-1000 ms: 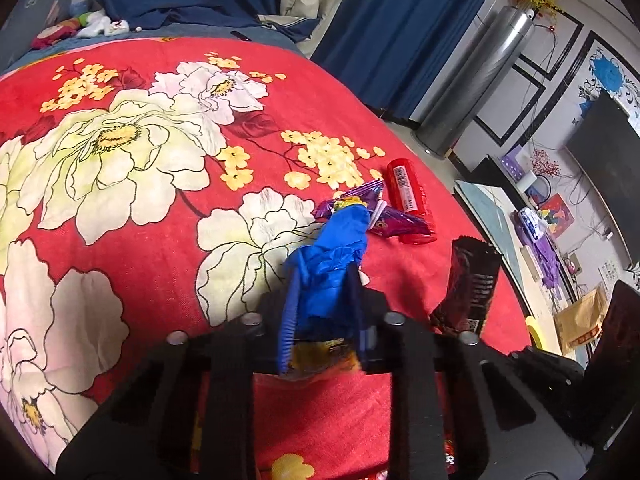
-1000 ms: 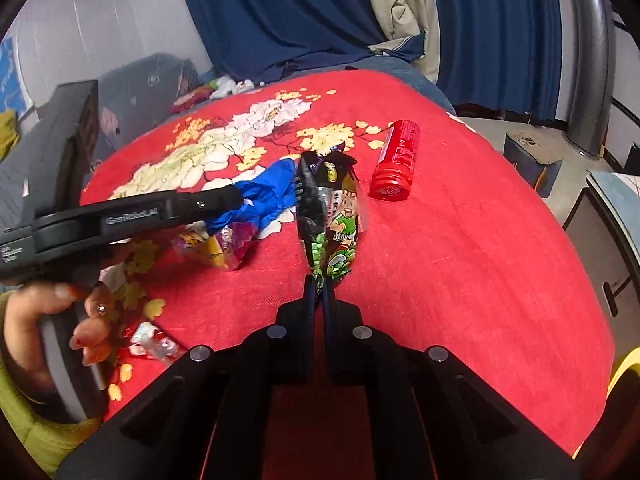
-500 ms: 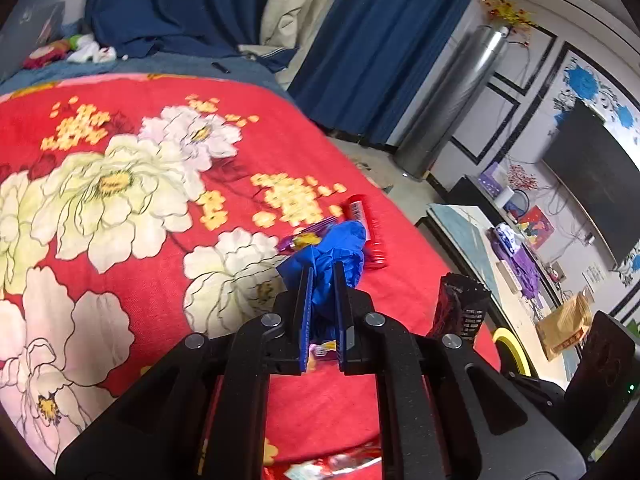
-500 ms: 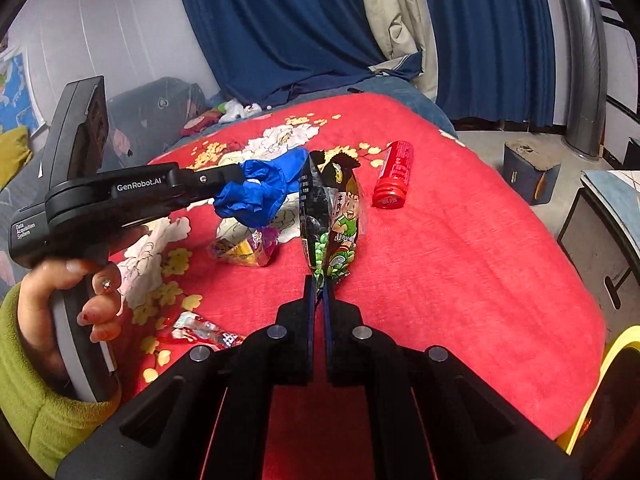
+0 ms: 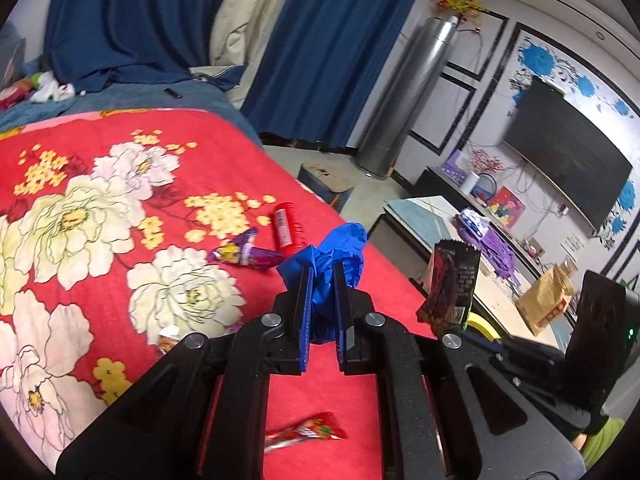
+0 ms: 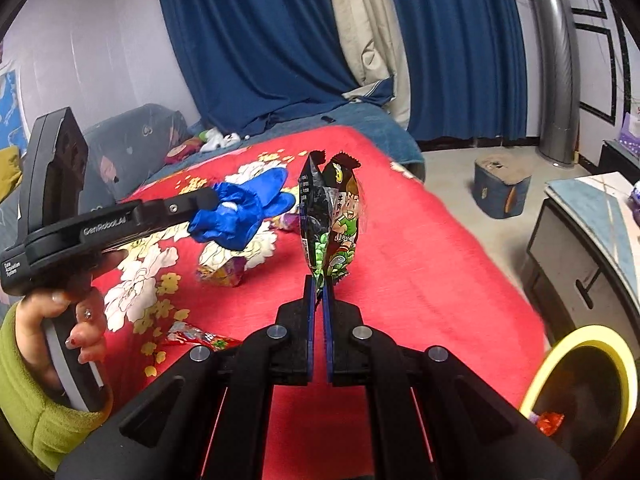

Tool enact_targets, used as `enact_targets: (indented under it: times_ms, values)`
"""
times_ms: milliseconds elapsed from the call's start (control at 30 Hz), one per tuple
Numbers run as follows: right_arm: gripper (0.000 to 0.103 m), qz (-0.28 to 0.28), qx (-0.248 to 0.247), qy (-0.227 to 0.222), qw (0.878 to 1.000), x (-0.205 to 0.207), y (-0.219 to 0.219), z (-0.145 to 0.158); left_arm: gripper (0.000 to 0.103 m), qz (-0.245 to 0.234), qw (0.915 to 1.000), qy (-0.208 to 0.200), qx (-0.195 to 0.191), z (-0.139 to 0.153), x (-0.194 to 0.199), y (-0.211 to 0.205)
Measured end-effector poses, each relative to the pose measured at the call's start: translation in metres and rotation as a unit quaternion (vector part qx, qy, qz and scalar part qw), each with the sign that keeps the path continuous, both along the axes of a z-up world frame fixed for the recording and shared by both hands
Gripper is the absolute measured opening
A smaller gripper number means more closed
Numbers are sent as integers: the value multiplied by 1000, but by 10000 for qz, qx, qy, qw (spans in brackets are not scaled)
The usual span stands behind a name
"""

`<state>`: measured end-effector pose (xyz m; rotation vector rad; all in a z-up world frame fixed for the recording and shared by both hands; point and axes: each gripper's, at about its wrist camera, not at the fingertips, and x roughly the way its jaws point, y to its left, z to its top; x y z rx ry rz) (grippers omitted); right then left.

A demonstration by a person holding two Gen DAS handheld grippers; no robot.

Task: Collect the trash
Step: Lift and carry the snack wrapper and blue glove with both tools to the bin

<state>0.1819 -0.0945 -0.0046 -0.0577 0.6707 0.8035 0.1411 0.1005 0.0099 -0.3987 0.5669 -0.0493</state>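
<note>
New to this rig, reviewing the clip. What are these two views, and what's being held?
No robot: a person holds one hand-held gripper in each hand, each with a fisheye camera looking along its fingers. In the left wrist view, the left gripper is shut on a crumpled blue glove. In the right wrist view, the right gripper is shut on a cartoon snack wrapper. A red bottle, a purple wrapper and a red wrapper lie on the red floral bedspread. A yellow-rimmed bin stands beside the bed.
</note>
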Motion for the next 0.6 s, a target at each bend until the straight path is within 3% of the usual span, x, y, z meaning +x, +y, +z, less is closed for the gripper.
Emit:
enact_targets:
  times_ms: [600]
  values:
    - [4, -735, -16, -116, 9972, 2, -81, 9, 5, -639, 9976, -202, 190, 8, -6, -58]
